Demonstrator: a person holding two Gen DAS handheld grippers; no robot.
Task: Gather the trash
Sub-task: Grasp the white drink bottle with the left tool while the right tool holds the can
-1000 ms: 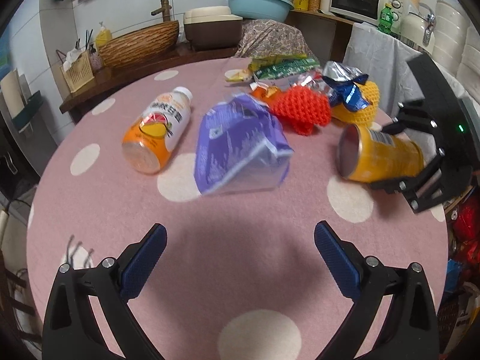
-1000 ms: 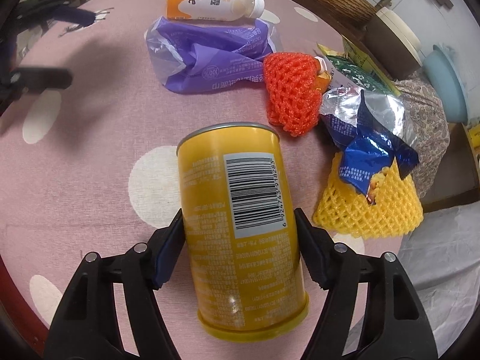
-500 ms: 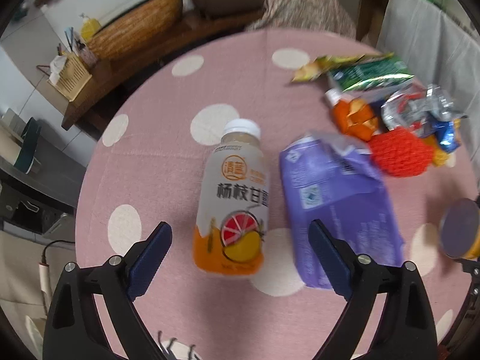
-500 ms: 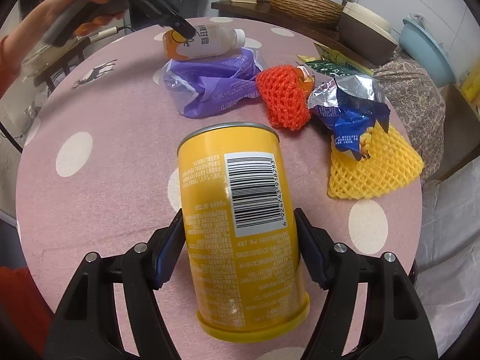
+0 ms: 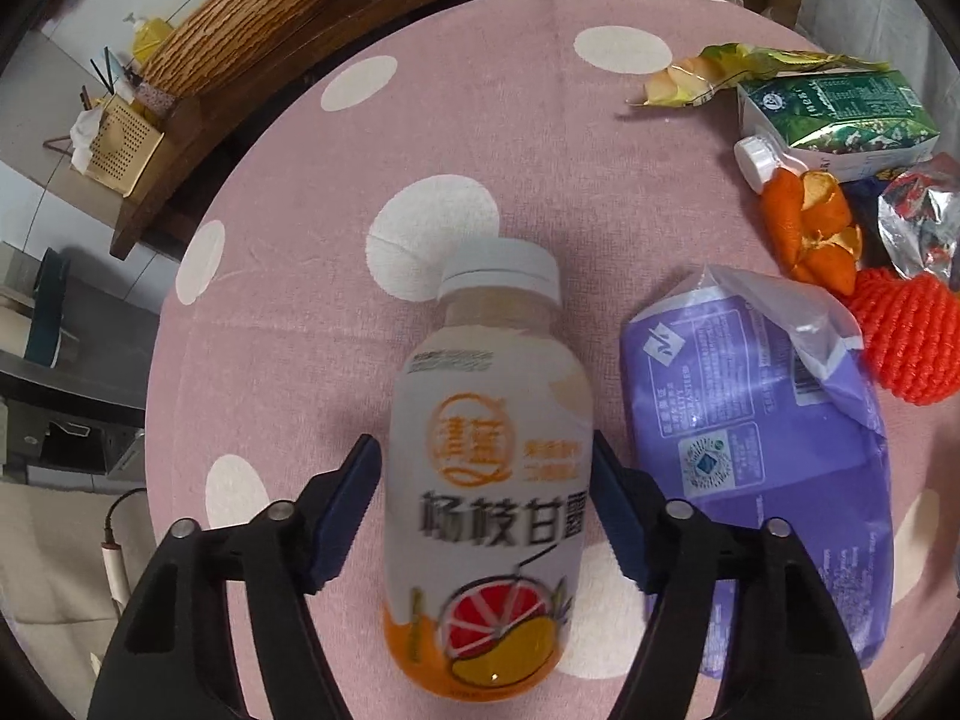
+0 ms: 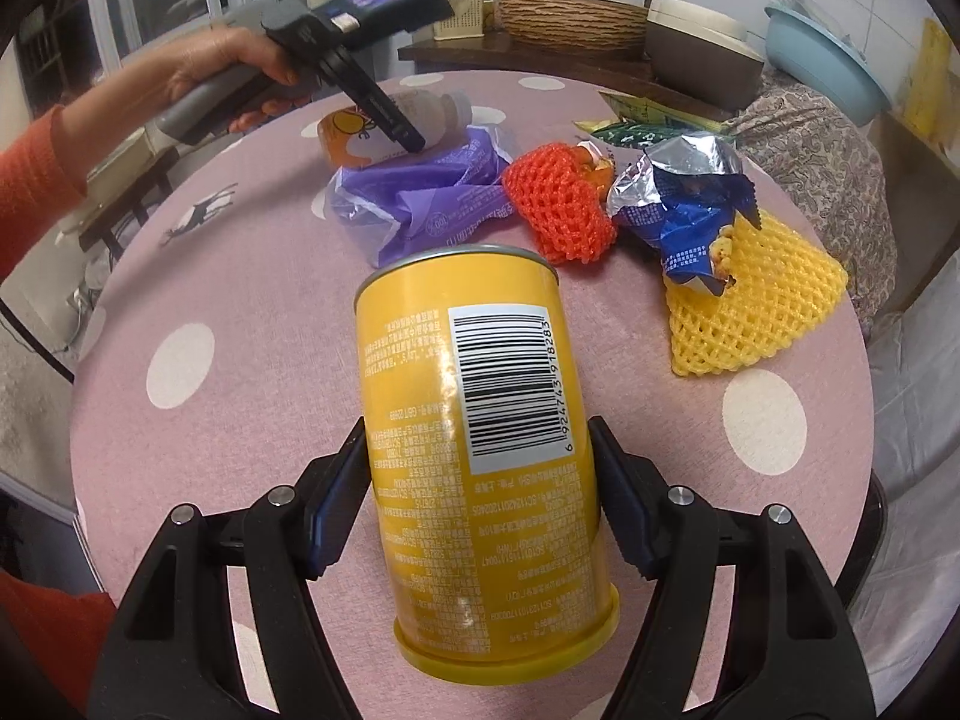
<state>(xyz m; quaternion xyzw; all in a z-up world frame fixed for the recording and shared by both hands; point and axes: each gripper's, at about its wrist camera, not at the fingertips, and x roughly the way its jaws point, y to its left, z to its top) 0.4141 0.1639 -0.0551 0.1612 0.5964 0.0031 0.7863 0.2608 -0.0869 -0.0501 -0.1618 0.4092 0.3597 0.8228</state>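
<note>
My left gripper (image 5: pixel 486 504) is around a white and orange juice bottle (image 5: pixel 486 480) lying on the pink dotted table (image 5: pixel 300 330); its blue pads sit against the bottle's sides. The bottle also shows in the right wrist view (image 6: pixel 384 126) under the left gripper (image 6: pixel 396 126). My right gripper (image 6: pixel 480 492) is shut on a yellow can (image 6: pixel 480 450), held above the table. A purple plastic bag (image 5: pixel 756 432), an orange foam net (image 5: pixel 906 342), orange peel (image 5: pixel 810 228), a green carton (image 5: pixel 834 114), a foil wrapper (image 6: pixel 684 192) and a yellow foam net (image 6: pixel 750 300) lie on the table.
A wicker basket (image 5: pixel 252 18) and a yellow holder (image 5: pixel 120 138) stand on a wooden counter behind the table. A blue basin (image 6: pixel 828 54) and a brown pot (image 6: pixel 696 42) sit on the counter. A patterned cloth (image 6: pixel 828 162) hangs by the table's far edge.
My left gripper has moved forward over the juice bottle and closed in until its pads meet the bottle's sides. My right gripper still holds the yellow can, raised and tilted more level.
</note>
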